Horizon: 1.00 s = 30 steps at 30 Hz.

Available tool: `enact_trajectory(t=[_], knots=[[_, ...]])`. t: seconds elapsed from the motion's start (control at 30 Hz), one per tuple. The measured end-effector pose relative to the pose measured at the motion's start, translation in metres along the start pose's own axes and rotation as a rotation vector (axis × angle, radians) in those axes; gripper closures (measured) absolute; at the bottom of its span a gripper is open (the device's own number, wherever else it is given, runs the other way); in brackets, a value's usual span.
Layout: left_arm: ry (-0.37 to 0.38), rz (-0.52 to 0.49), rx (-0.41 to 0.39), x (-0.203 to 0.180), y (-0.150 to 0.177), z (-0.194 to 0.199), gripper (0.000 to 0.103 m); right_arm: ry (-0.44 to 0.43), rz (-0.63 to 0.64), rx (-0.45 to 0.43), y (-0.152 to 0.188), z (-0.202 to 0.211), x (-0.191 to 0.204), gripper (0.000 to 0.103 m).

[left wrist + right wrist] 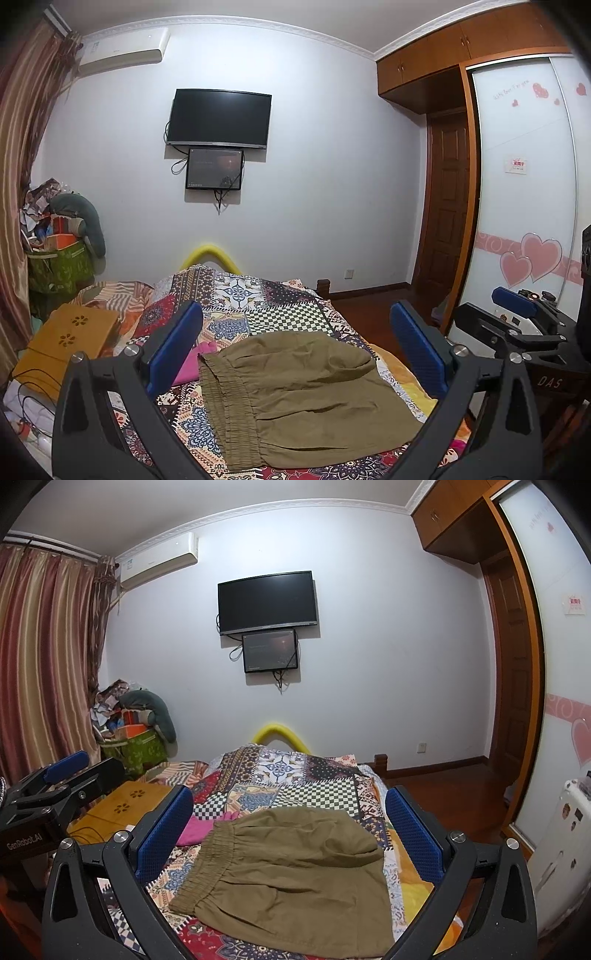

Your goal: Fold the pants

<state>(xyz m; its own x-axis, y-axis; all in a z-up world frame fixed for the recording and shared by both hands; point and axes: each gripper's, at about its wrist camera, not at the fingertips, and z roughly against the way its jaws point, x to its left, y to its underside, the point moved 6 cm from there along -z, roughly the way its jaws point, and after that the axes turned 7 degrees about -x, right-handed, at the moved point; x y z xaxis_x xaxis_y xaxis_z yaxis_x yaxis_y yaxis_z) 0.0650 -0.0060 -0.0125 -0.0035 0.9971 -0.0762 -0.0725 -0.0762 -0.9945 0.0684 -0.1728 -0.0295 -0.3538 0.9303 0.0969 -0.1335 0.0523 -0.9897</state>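
Olive-brown pants [299, 391] lie folded into a compact rectangle on the patchwork bedspread [258, 306], elastic waistband toward the left. The same pants [291, 882] fill the lower middle of the right wrist view, on the bedspread [295, 775]. My left gripper [295, 343] hangs above them, open, with its blue pads wide apart and nothing between them. My right gripper [291, 823] is likewise open and empty above the pants. Each gripper also shows in the other's view: the right gripper [517, 314] at the right edge, the left gripper [59, 775] at the left edge.
A pink garment [192, 363] lies just left of the pants. A yellow wooden lap table [70, 336] sits at the bed's left side, with cables near it. A cluttered green bag [59, 266] stands by the curtain. A wardrobe [524, 184] and wooden floor are to the right.
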Motion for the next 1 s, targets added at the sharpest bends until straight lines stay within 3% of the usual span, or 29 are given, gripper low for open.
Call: enact_trajectory(t=[1.0], knots=[[0.004,0.004,0.012,0.0052,0.0075,-0.0075,0.001,0.002,-0.005,0.009,0.0021,0.0002,-0.0022,0.000]])
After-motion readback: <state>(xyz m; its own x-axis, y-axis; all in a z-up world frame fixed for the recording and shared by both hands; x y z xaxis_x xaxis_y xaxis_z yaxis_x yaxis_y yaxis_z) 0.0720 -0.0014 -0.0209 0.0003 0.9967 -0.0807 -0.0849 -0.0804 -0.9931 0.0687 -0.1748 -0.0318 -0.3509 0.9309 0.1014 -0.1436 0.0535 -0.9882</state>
